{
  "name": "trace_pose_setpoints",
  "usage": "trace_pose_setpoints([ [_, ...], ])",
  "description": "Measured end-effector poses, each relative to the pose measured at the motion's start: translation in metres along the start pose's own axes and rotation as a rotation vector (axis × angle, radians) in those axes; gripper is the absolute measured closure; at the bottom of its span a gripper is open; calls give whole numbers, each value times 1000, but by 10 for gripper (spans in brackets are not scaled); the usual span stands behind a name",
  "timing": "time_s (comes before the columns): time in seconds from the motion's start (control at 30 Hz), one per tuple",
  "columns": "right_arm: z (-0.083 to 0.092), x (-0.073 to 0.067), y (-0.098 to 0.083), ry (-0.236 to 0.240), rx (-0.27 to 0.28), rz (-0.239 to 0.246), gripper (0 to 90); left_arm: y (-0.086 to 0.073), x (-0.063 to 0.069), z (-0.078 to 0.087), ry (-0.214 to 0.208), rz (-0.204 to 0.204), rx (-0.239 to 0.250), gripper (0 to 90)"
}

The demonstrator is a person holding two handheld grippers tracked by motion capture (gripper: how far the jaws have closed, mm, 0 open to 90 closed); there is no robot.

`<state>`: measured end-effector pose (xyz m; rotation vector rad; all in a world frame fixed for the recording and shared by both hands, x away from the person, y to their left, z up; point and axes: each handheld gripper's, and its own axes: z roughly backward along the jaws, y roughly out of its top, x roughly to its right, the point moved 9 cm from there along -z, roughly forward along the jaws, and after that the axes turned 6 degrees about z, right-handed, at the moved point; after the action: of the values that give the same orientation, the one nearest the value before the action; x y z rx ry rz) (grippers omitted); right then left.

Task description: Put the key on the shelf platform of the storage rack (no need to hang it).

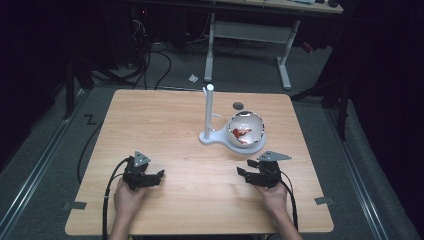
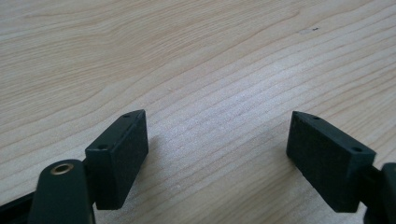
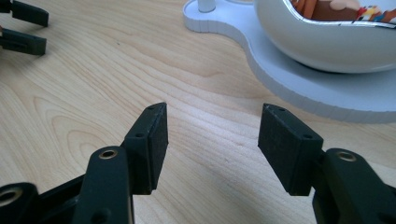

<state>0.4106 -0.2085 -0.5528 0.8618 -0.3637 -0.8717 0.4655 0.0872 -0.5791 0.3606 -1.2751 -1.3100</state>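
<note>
Both grippers low over tabletop [image 1: 190,200], near side of white bowl [image 1: 246,131] on its white stand [image 1: 210,136]. Left gripper [image 2: 217,140]: jaws wide, nothing between, well apart from bowl. Right gripper [image 3: 212,135]: jaws parted, nothing between, just beside stand base.

The bowl [image 3: 327,42] beyond the right gripper [image 3: 212,140] is cut off by the top edge. The red and orange things [image 1: 243,134] inside it are too small to tell. The post [image 3: 206,4] is cut off too.
</note>
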Motion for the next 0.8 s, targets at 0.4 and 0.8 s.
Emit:
trace_pose_setpoints([
  [0.4, -20, -3, -18, -14, -61, -2, 430, 0, 0, 0, 0, -1, 0, 210],
  [0.8, -31, -4, -26, -82, -81, 70, 422, 0, 0, 0, 1, -3, -2, 210],
])
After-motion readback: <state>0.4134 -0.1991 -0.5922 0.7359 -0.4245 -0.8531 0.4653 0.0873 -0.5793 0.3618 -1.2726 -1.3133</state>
